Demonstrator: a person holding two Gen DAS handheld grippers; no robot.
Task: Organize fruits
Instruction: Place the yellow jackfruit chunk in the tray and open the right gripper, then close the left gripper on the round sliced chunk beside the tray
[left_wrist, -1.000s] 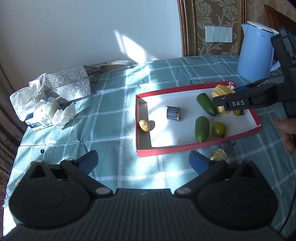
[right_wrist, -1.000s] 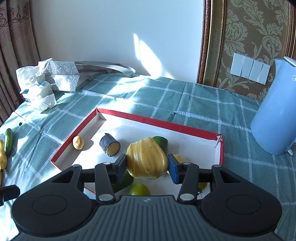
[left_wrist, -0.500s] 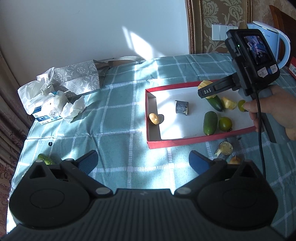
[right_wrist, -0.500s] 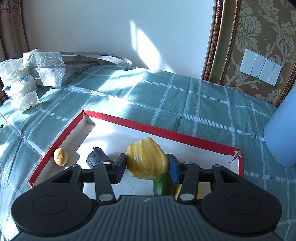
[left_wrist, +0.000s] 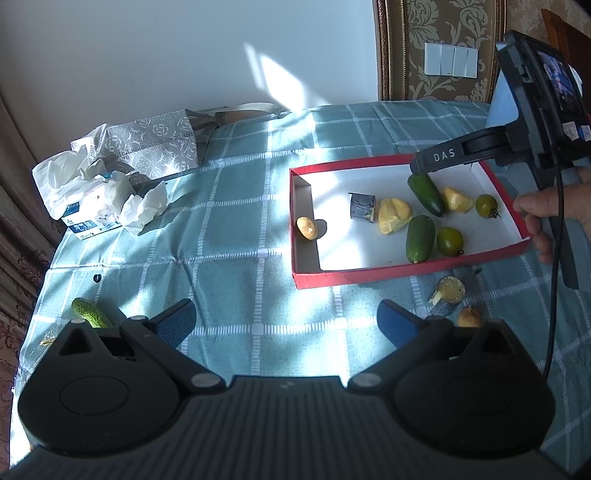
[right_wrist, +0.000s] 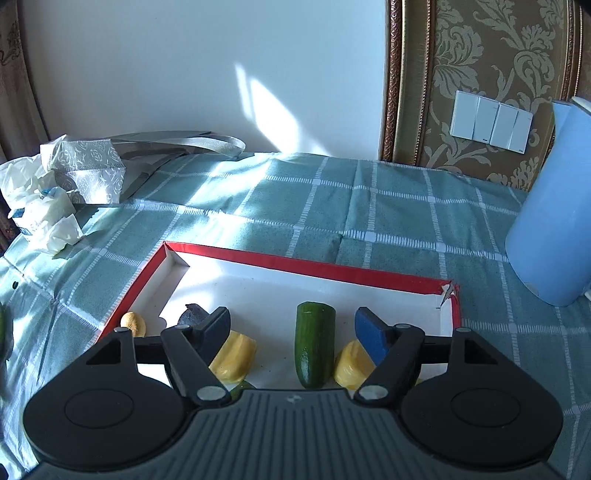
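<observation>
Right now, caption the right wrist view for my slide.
Open right tool above the red tray, yellow fruit piece and cucumber below.

Bare cloth (left_wrist: 236, 236) left of tray (left_wrist: 306, 273) — kettle (right_wrist: 554, 221) right

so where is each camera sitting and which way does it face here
Left wrist: sits on the left gripper, looking down across the checked tablecloth at the red tray from its near side; its own open fingers show, plus the right gripper and a hand.
Right wrist: sits on the right gripper over the tray, facing the wall; its spread fingers show, nothing between them.
Shared: tray, cucumber piece, yellow fruit, tissue pack.
</observation>
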